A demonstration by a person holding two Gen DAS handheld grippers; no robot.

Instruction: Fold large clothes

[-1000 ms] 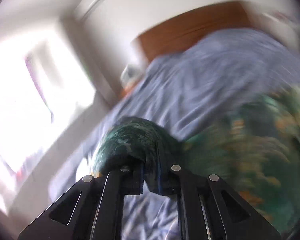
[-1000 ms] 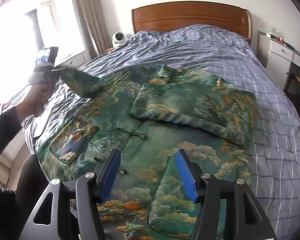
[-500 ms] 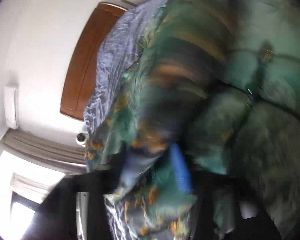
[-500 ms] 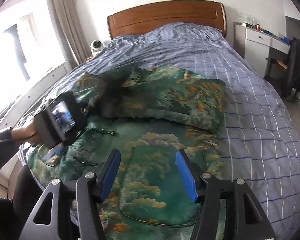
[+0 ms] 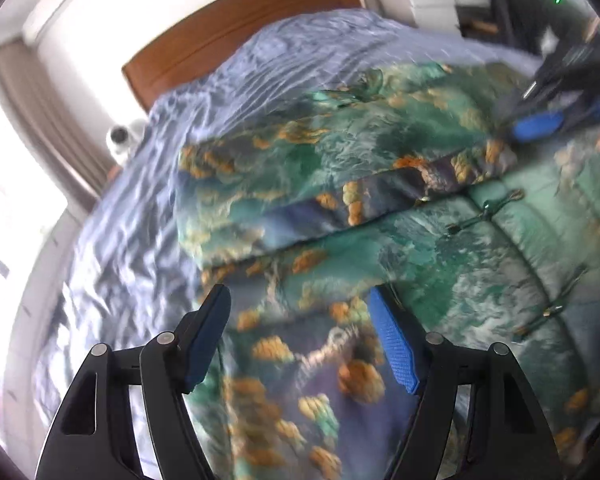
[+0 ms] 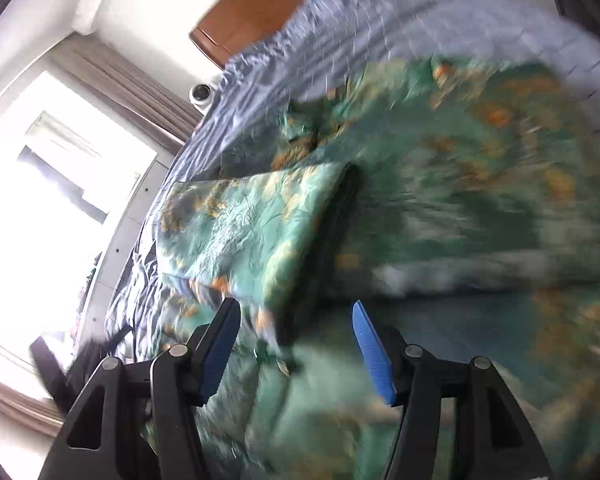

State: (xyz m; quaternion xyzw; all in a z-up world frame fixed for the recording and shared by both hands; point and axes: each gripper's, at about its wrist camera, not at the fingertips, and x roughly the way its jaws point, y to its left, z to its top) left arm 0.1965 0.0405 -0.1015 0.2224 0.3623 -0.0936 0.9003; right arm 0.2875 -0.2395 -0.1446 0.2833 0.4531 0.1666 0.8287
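Left wrist: green printed jacket (image 5: 380, 208) flat on the bed (image 5: 132, 208), one sleeve folded across (frog fastenings showing), left gripper (image 5: 300, 312) opening above it, nothing gripped; right wrist: same jacket (image 6: 252, 224), heavily blurred, right gripper (image 6: 296, 322) parted, empty.

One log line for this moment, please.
left claw: opening, empty | right claw: open, empty | jacket: sleeves folded in, on bed

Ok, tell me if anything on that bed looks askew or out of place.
Nothing looks damaged or spilled. The green patterned jacket lies on the blue checked bedding with one sleeve folded across its front. The sleeve sits at a slant rather than square, and the bedding beside it is rumpled. Blur hides finer detail.
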